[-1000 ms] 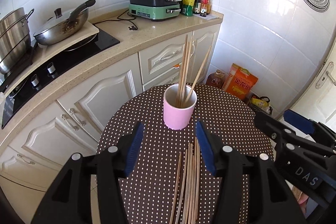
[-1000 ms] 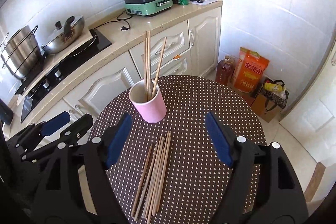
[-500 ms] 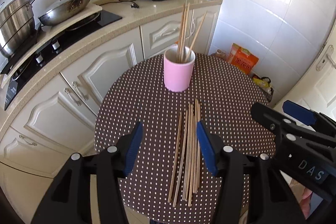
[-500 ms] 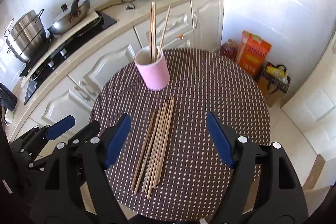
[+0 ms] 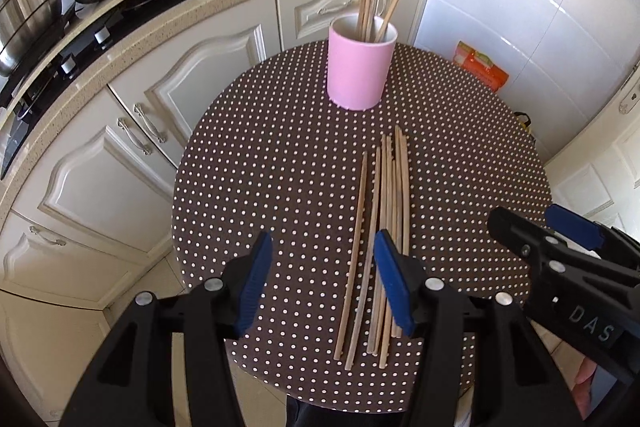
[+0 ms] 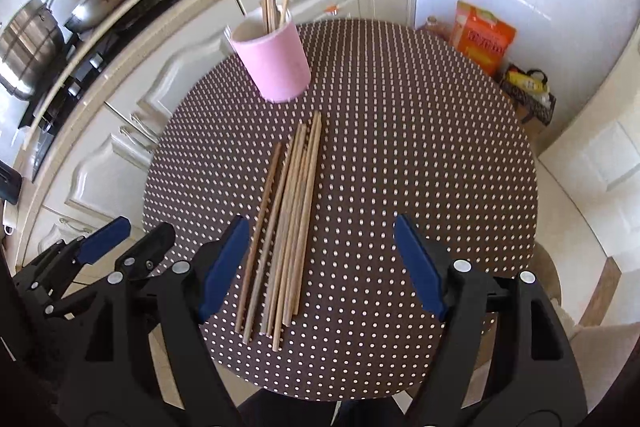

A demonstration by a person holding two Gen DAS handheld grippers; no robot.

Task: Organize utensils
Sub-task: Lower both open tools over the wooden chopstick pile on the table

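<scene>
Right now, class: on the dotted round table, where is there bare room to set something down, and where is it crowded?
Bare cloth lies right of the loose chopsticks, out to the table rim, and left of them toward the cabinets. The strip between the pink cup and the chopstick tips is narrow. The near edge is crowded by the left gripper and right gripper.

Dotted round table carries pink cup and loose chopsticks.
</scene>
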